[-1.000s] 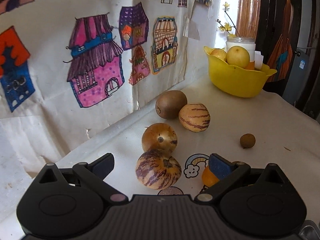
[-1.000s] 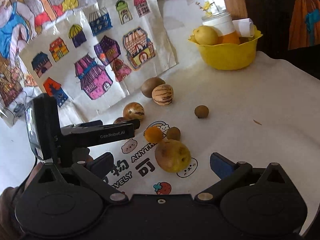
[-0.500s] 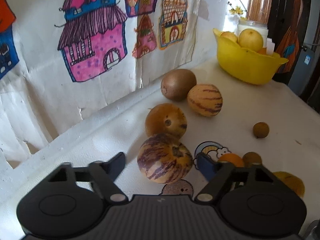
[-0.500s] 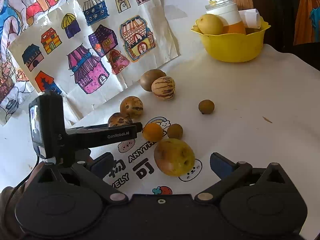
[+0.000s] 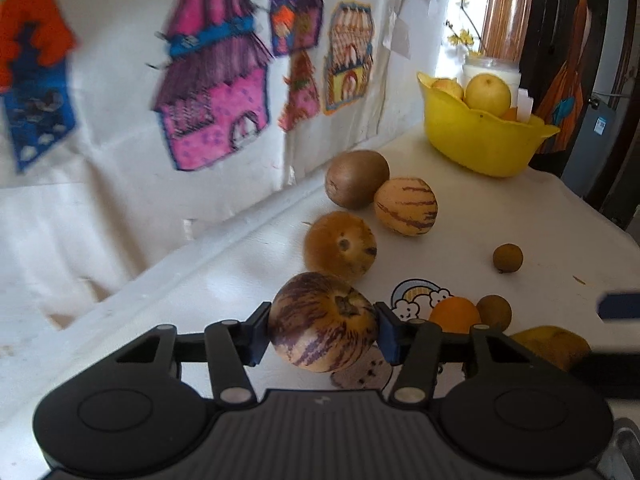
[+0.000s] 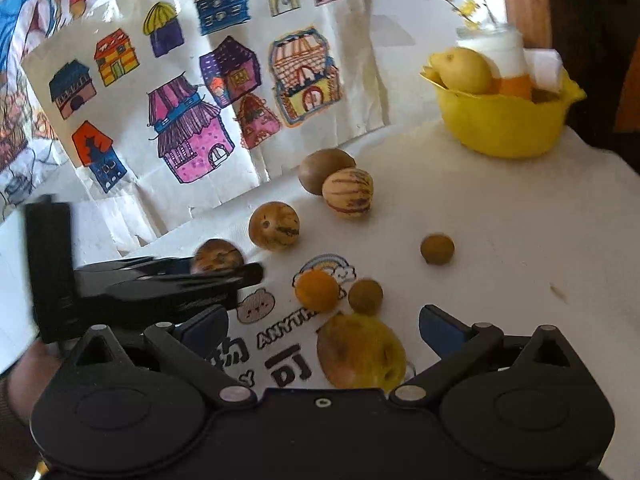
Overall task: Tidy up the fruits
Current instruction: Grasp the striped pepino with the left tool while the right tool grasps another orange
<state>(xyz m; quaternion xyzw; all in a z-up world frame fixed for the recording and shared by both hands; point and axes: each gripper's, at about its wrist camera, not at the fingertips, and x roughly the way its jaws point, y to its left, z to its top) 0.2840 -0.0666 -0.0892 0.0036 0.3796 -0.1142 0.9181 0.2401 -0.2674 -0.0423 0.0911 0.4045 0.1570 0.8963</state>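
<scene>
Left gripper [image 5: 323, 330]: I read both blue pads pressed against the sides of the purple-striped melon [image 5: 323, 322], jaws closed to the fruit's width. From the right wrist view this gripper [image 6: 224, 272] is blurred and covers most of the melon; only the top shows.

Purple-striped melon: well short of the yellow bowl [image 5: 480, 148], nearest of the fruit line leading toward it. Stem scar faces up and slightly toward my camera; the shape is near round, so I cannot fix a long axis. Whether it still touches the cloth I cannot tell.

Right gripper [image 6: 322, 330]: jaws spread wide, gripping nothing; the yellow-brown fruit [image 6: 360, 354] lies between the fingers, clear of both pads. Its lower edge is cut off by the gripper body.

Other fruit, toward the bowl: brown-spotted round fruit [image 5: 340, 246] just beyond the melon; pale striped melon [image 5: 406, 206] touching the kiwi [image 5: 356, 178]; small orange fruit [image 5: 454, 314] beside a small brown fruit [image 5: 494, 312]; a second small brown fruit [image 5: 507, 258] alone.

Yellow bowl: far corner of the white tablecloth [image 5: 500, 216]; holds a yellow pear-like fruit [image 5: 488, 94]; remaining contents partly hidden by the rim.

Backdrop: house drawings [image 5: 212, 100], motion-blurred in the left view.
</scene>
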